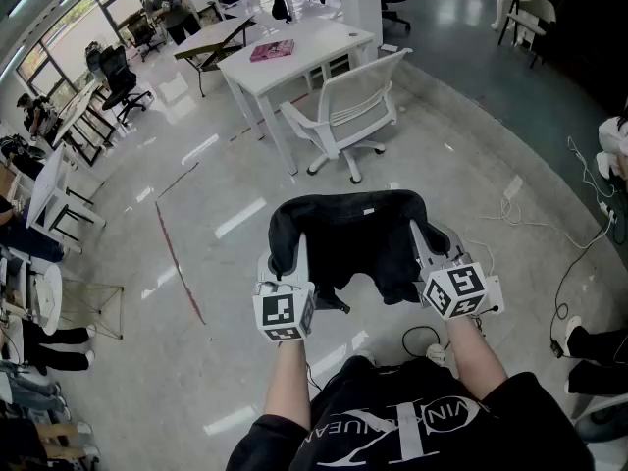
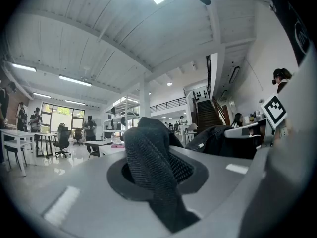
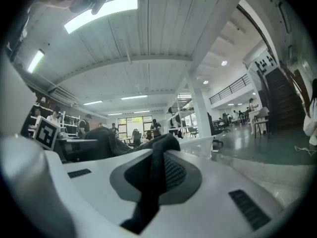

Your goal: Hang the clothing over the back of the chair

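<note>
**Inspector:** What are the grippers doing?

**Assistant:** Both are pointing level and away from the person. The left gripper (image 1: 285, 268) is pinching a thick fold of the black clothing (image 1: 353, 238). Its own view shows knit fabric filling the gap between the jaws. The right gripper (image 1: 424, 243) is clamping a thinner fold, with its jaws pressed almost together on it.

**Inspector:** Where is the clothing sitting?

**Assistant:** It is hanging in the air between the two grippers, stretched from left to right in front of the person. Its middle is sagging towards the near side. It is not touching any furniture that I can make out.

**Inspector:** And the chair?

**Assistant:** A white office chair (image 1: 348, 116) is standing on the far side of the clothing, well apart from it, on the grey floor (image 1: 226, 175). It is sitting just beside the near corner of a white desk (image 1: 314, 42). A pink book (image 1: 272, 50) is lying on that desk.

**Inspector:** Is anything crowding the route?

**Assistant:** The spread clothing is blocking the head view of the floor straight ahead. Something dark is showing just under its near edge, but I cannot tell what it is. A red line (image 1: 180, 258) is running across the floor on the left. White cables (image 1: 535, 222) are trailing on the right, and a black cable loop (image 1: 422, 340) is lying near the person's feet.

**Inspector:** Who else is about?

**Assistant:** Seated people and more desks are lining the left edge. A black chair (image 1: 123, 77) is standing far left.
</note>
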Available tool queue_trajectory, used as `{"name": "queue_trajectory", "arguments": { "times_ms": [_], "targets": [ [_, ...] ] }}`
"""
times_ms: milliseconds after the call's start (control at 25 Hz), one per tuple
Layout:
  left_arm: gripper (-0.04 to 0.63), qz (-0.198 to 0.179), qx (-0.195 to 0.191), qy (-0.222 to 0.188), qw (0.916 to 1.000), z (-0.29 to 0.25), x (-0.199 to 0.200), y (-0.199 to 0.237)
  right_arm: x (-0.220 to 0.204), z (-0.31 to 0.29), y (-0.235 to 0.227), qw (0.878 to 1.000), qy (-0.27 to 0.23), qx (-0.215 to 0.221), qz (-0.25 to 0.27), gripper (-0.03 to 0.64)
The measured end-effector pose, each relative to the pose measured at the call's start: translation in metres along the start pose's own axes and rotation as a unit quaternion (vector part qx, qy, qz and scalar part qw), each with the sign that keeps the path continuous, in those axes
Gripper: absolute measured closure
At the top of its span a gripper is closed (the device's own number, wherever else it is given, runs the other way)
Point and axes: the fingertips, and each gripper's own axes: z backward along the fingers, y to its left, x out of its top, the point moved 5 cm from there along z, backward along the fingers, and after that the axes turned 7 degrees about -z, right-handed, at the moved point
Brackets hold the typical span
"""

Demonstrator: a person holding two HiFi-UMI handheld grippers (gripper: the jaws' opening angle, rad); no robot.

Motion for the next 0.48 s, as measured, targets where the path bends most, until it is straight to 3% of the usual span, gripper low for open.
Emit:
{"name": "queue_trajectory", "arguments": {
  "times_ms": [480],
  "targets": [
    [0.511, 0.015, -0.029, -0.002, 0.9995, -0.005, -0.01, 0.003, -0.003, -0.001, 0.006, 0.999, -0.008, -0.037, 0.002, 0.592]
  ]
}}
